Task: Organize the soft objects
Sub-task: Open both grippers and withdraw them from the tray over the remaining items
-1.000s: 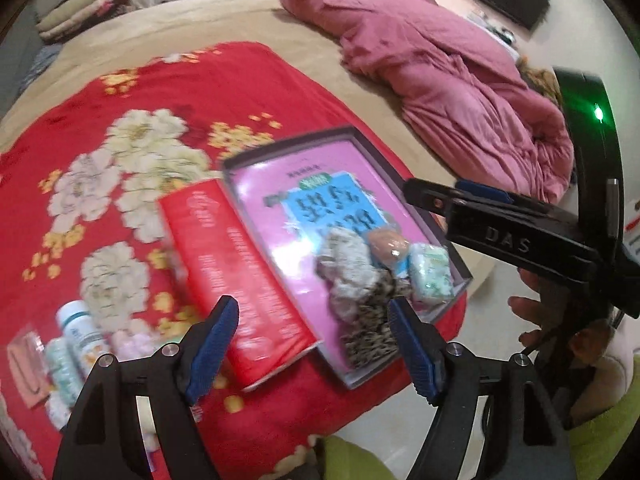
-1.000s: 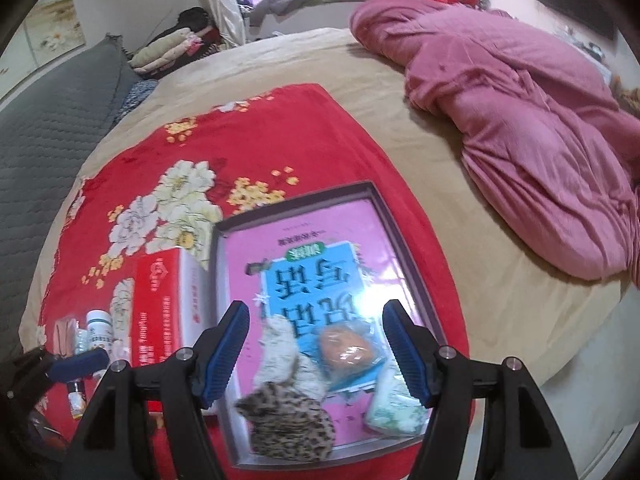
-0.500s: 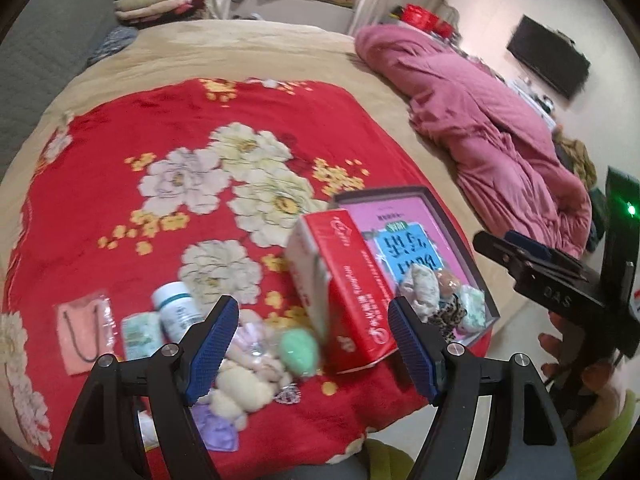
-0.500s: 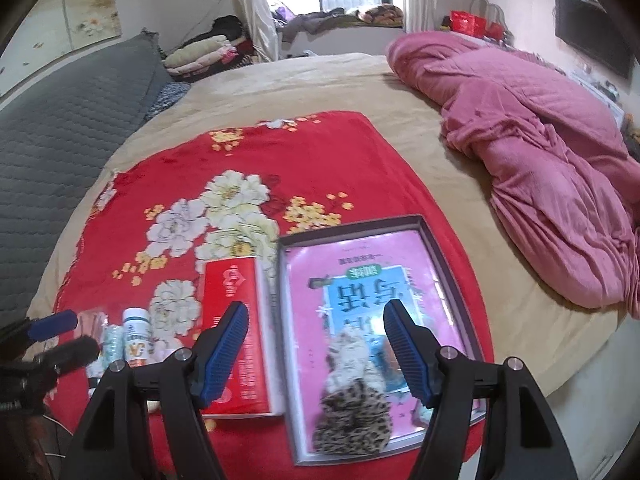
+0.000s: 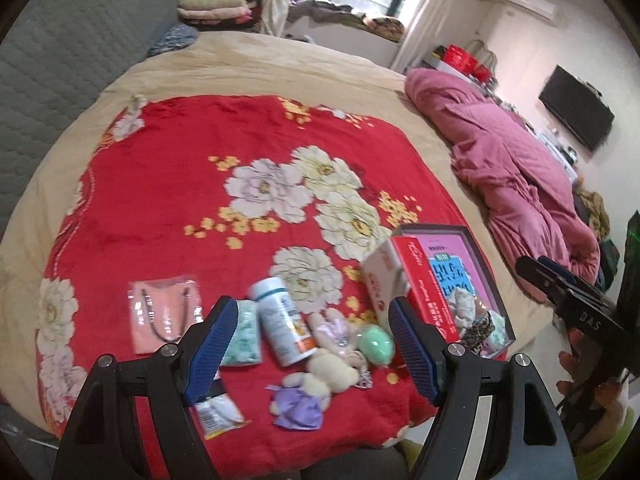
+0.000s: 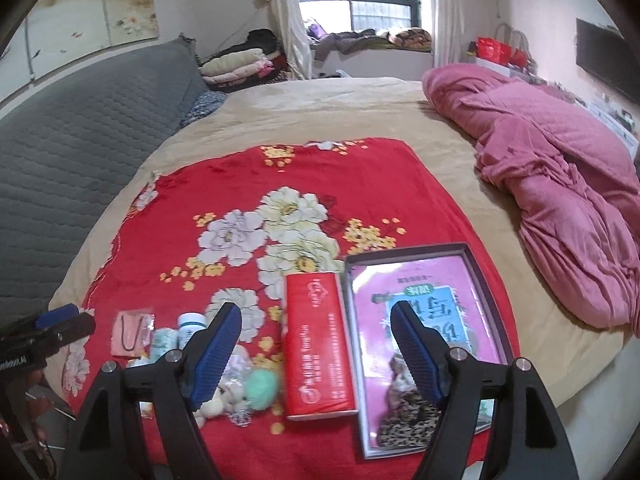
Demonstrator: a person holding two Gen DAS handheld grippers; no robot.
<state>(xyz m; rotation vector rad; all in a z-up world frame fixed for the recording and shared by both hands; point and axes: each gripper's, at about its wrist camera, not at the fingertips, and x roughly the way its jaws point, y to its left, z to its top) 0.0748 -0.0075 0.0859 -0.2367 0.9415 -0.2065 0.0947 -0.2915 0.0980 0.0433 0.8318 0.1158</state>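
My left gripper (image 5: 312,308) stands open and empty above a small heap on the red flowered blanket (image 5: 208,184): a cream plush bunny (image 5: 328,368), a mint green egg-shaped toy (image 5: 374,344), a white bottle (image 5: 280,328) and a mint packet (image 5: 244,332). My right gripper (image 6: 316,312) hangs over the red box (image 6: 316,344) and its jaws are opening with nothing between them. Right of that box, the pink-lined tray (image 6: 404,250) holds a leopard-print soft item (image 6: 408,416) and a grey one. The bunny (image 6: 228,392) and green toy (image 6: 262,388) lie left of the box.
A flat pink bag packet (image 5: 162,320) lies left of the heap, and a snack packet (image 5: 218,412) under my left finger. A crumpled pink quilt (image 6: 560,184) covers the bed's right side. A grey padded headboard (image 6: 80,120) is at left. The bed's front edge is near.
Both grippers have pulled back and risen. The left one swung from over the tray to over the heap of small items. The right gripper's jaws have spread a little wider.
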